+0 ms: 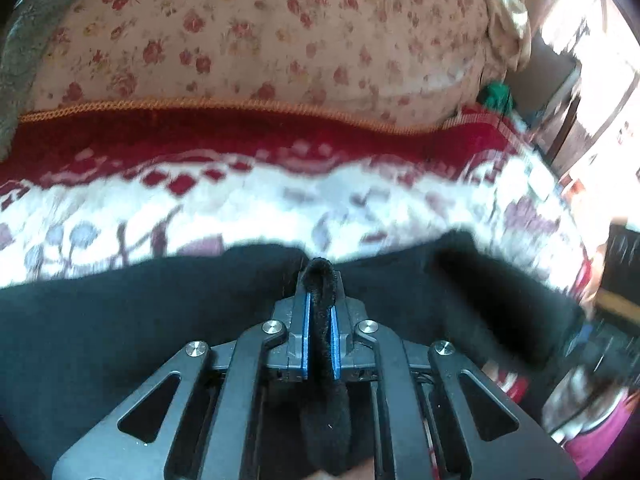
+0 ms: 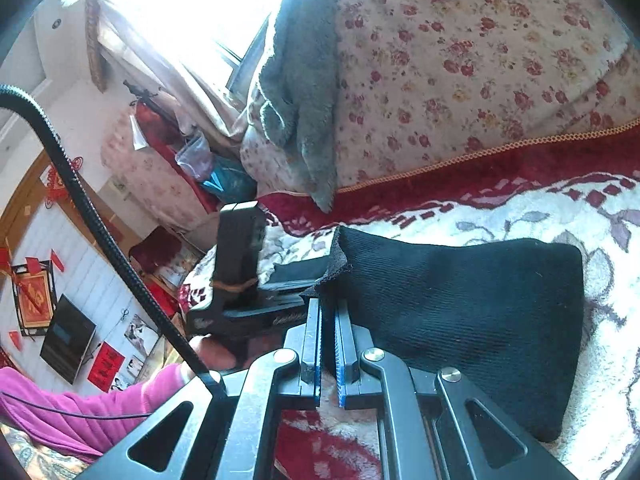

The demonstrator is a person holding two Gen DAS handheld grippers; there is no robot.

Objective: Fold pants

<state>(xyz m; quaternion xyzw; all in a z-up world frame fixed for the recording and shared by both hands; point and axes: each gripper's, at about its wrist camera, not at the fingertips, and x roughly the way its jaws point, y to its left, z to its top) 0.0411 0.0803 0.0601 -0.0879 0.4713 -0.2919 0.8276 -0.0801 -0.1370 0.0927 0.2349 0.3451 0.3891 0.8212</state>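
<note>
My left gripper (image 1: 320, 304): its two blue-padded fingers are pressed together on a fold of the black pants (image 1: 120, 320), which bulges out past the tips as a rounded loop.
My right gripper (image 2: 328, 320): its fingers are clamped on an edge of the pants (image 2: 460, 312), with only a thin layer of cloth between the pads.
Pants, seen from my left gripper: the dark fabric spreads wide to both sides of the fingers and beneath them, lying over the patterned blanket (image 1: 240, 200); the far edge is blurred.
Pants, seen from my right gripper: a broad black panel fans out to the right of the fingers, resting on the blanket (image 2: 560, 208), with one raw corner standing up just above the tips.
Other gripper, seen from my right gripper: the left gripper (image 2: 248, 300) sits just to the left of my right fingers, touching the same cloth.
Blanket: white with red border, its gold-corded edge beyond the pants.
Floral cover (image 1: 260, 40): beyond the blanket's red border.
Grey towel (image 2: 304, 100): draped over the floral cover (image 2: 480, 60), up and left of the pants.
</note>
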